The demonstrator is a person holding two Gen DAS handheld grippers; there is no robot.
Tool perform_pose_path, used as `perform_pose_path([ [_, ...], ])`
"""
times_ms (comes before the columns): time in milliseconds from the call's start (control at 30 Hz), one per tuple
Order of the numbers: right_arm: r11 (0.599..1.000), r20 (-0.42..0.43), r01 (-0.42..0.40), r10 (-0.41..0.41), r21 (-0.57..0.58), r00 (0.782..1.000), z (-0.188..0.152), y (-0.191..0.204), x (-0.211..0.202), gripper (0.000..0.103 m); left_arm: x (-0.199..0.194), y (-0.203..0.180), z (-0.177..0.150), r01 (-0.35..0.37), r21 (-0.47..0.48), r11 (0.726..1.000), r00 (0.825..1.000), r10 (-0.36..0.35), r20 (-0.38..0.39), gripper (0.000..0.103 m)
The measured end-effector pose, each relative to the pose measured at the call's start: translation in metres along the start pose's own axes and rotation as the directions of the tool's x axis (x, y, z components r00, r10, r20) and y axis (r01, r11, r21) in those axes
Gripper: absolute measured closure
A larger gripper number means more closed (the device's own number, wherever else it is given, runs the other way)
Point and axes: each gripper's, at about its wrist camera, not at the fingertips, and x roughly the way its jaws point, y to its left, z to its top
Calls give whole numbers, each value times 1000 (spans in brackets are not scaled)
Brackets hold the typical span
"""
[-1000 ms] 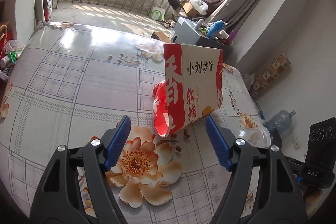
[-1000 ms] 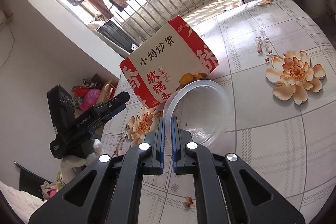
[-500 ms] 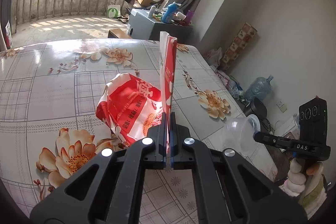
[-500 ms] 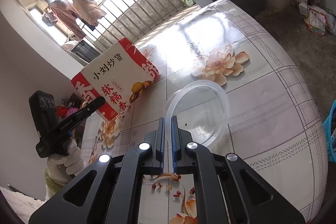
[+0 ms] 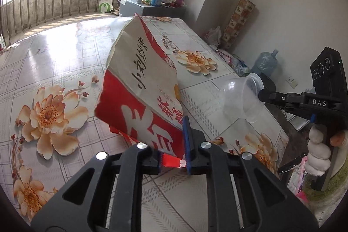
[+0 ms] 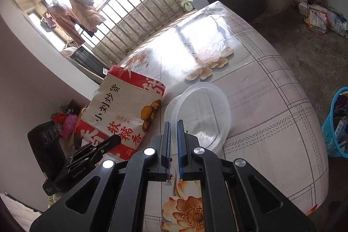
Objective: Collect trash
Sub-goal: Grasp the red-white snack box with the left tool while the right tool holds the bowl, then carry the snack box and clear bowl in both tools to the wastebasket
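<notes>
Left wrist view: left gripper (image 5: 174, 142) is clamped on the bottom corner of the red-and-white snack bag (image 5: 141, 88), w/ its jaws easing apart a little right now, though the paper's corner is pinched between the pads. A sec ago those jaws stood wide, either side of the bag as it stood upright on the table (image 5: 54, 51); then they snapped down on its edge, & now the bag hangs tilted, top leaning away toward the window, most of it up off the floral cloth. So the pick is made, but the slackening grip looks risky to me: a light bag held by one corner could slip.

Off to the right in this view, the right gripper (image 5: 262, 94) is clenched on the rim of the clear plastic bowl (image 5: 243, 99), held up over the table's edge. Right wrist view agrees: pads nearly together on the rim, bowl (image 6: 202, 114) just beyond the tips, bag (image 6: 124, 110) just beside it to the left. Bowl grip is unchanged over the last sec; the view has swung round toward the table's end.

Further out, a blue basket (image 6: 335, 123) w/ stuff already in it sits on the floor past the table's right edge. Likely the bin. Both items are in hand, so carry & drop probably remain.
</notes>
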Motion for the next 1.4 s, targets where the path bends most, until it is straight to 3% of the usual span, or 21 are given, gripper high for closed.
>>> perform_pose_path([
  [133,1000,4,-9,9,4,1000,-4,1,0,97,8,-2,-1,-28,13,1000,1000,28,2,79],
  [400,1000,17,-6,6,7,1000,-7,1,0,97,23,-10,-8,-69,45,997,997,71,-40,78],
  [567,1000,29,-7,7,9,1000,-9,0,0,97,18,-12,-8,-81,70,994,996,83,-25,94],
  [733,1000,41,-16,16,4,999,-10,2,-3,97,10,-18,-9,-89,94,992,996,90,-15,101],
  [1400,999,79,-38,38,-1,996,-8,-6,-16,97,-13,-31,-2,-118,142,983,993,113,44,102],
])
